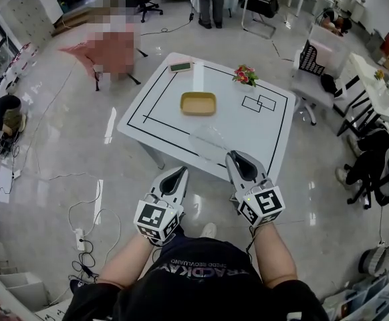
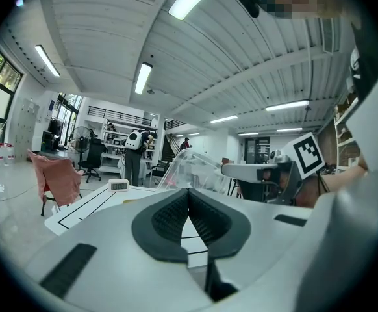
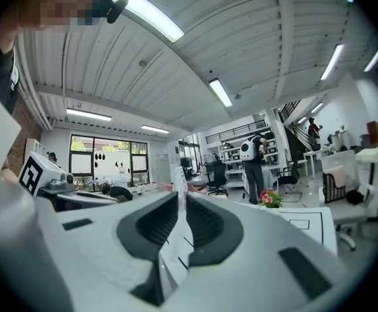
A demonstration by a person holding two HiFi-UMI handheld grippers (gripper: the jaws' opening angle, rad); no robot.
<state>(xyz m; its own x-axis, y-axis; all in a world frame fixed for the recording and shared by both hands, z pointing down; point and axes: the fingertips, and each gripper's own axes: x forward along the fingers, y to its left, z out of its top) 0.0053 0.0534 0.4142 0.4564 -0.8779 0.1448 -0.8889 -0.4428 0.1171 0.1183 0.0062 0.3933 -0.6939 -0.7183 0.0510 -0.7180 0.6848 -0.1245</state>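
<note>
Right tongs (image 1: 234, 156) pinched shut on the rim of the clear plastic cover (image 1: 206, 140) at the bench's (image 1: 278, 136) near edge, left tongs (image 1: 180, 172) closed and empty just off it; I'd say a firm, level grip suits that flimsy rim.

We see bright, even light from the ceiling strips (image 3: 220, 91), and the shadows around the white table (image 1: 248, 129) are faint. Left of the table the glossy floor (image 1: 61, 152) throws back long glare streaks. At the table's near edge the clear lid (image 1: 206, 141) nearly vanishes against the white top. Both gripper views bend hard and darken at their rims — the close foreground is soft.
</note>
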